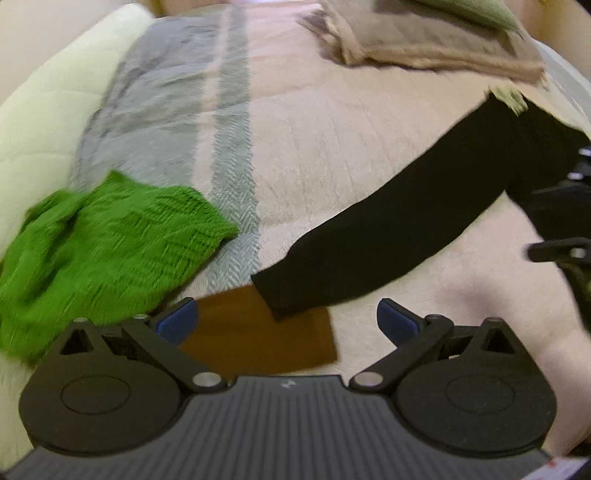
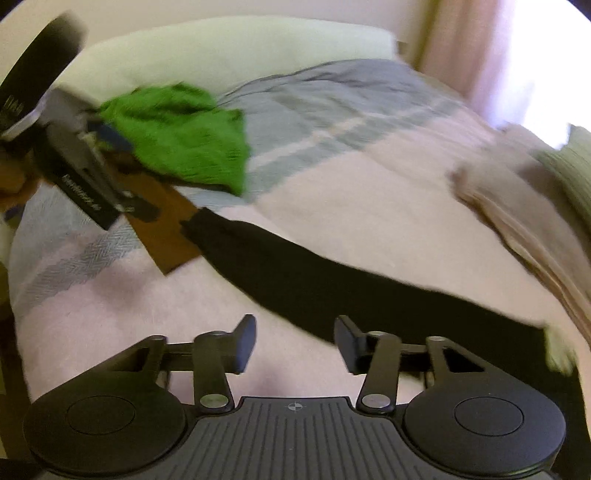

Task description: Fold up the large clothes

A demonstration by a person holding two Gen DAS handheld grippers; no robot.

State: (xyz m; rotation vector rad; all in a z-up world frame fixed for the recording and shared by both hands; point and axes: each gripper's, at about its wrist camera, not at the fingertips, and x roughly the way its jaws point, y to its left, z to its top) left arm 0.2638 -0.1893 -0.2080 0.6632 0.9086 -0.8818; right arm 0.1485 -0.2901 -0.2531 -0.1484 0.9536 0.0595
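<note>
A black long-sleeved garment (image 1: 399,221) lies on the pink bedspread (image 1: 332,122), one sleeve stretched out toward a brown folded piece (image 1: 266,336). Its cuff (image 1: 280,299) rests on that brown piece. My left gripper (image 1: 286,319) hovers open just short of the cuff, blue pads wide apart. In the right wrist view the same sleeve (image 2: 332,273) runs diagonally, and my right gripper (image 2: 295,341) is open over its near edge with nothing between the fingers. The left gripper (image 2: 85,177) shows there at the far left. A pale label (image 2: 557,350) sits at the garment's neck.
A crumpled green knit garment (image 1: 107,251) lies at the left on a grey striped band of the spread (image 1: 229,155). A beige folded blanket (image 1: 436,40) and a green pillow (image 1: 476,11) lie at the bed's far end. A cream padded surface (image 1: 44,92) borders the left side.
</note>
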